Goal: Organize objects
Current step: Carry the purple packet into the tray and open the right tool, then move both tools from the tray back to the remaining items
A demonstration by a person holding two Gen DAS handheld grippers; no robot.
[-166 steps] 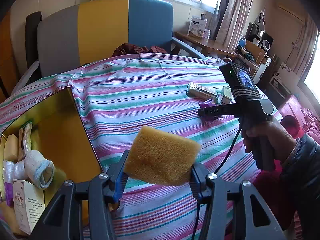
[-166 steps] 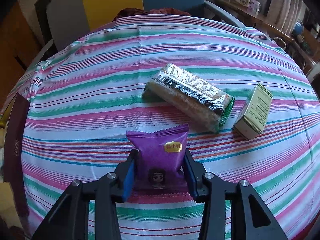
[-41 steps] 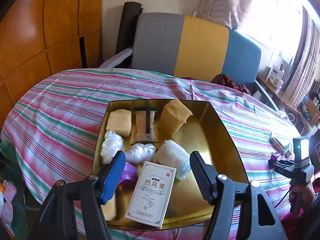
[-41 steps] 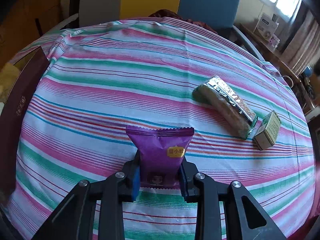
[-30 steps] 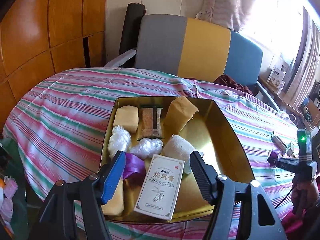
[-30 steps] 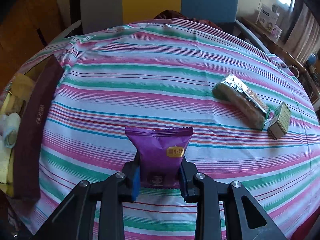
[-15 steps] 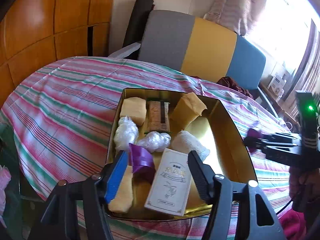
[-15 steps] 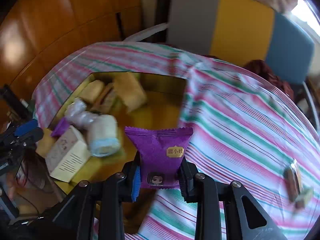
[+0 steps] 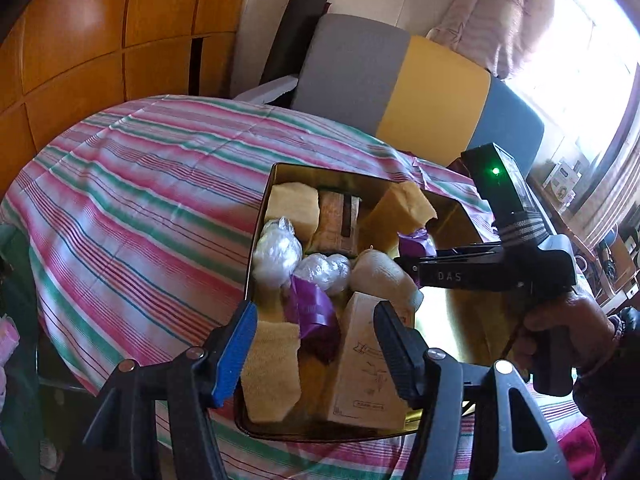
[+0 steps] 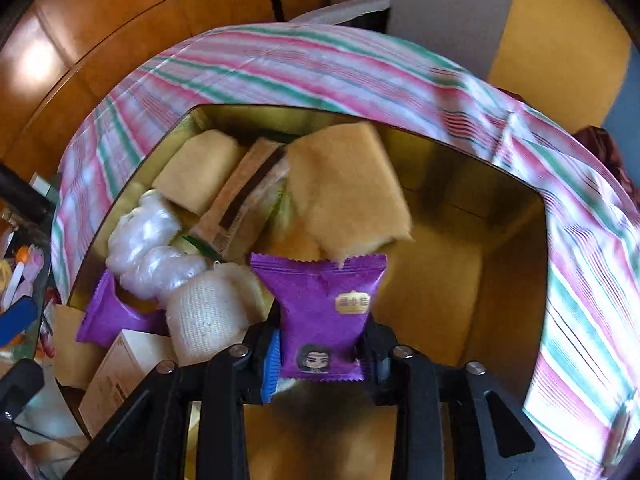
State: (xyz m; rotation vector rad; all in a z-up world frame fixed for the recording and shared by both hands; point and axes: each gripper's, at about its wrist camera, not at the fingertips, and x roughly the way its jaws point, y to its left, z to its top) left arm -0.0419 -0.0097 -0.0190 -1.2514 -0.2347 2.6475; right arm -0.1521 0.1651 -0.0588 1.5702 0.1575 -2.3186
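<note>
A gold tin box [image 9: 460, 216] [image 10: 516, 264] sits on the striped tablecloth and holds sponges, wrapped packets and a cardboard carton. My right gripper [image 10: 320, 344] is shut on a purple snack packet [image 10: 324, 312] and holds it over the inside of the box. In the left wrist view the right gripper [image 9: 404, 258] reaches in from the right, with the purple snack packet [image 9: 414, 240] at its tip. My left gripper [image 9: 312, 336] is open and empty above the box's near edge. A second purple packet [image 9: 310, 308] [image 10: 108, 316] lies in the box.
In the box lie a yellow sponge [image 10: 348, 184], a pale sponge [image 10: 200, 168], a bandage roll [image 10: 208, 312], plastic-wrapped bundles [image 10: 148, 240] and a white carton [image 9: 368, 364]. A grey, yellow and blue chair [image 9: 400, 92] stands behind the table. Wooden panels [image 9: 100, 40] are at the left.
My right gripper has carried the purple packet from the tablecloth to over the inside of the box. My left gripper, earlier shut on a sponge, is now open and has moved nearer the box.
</note>
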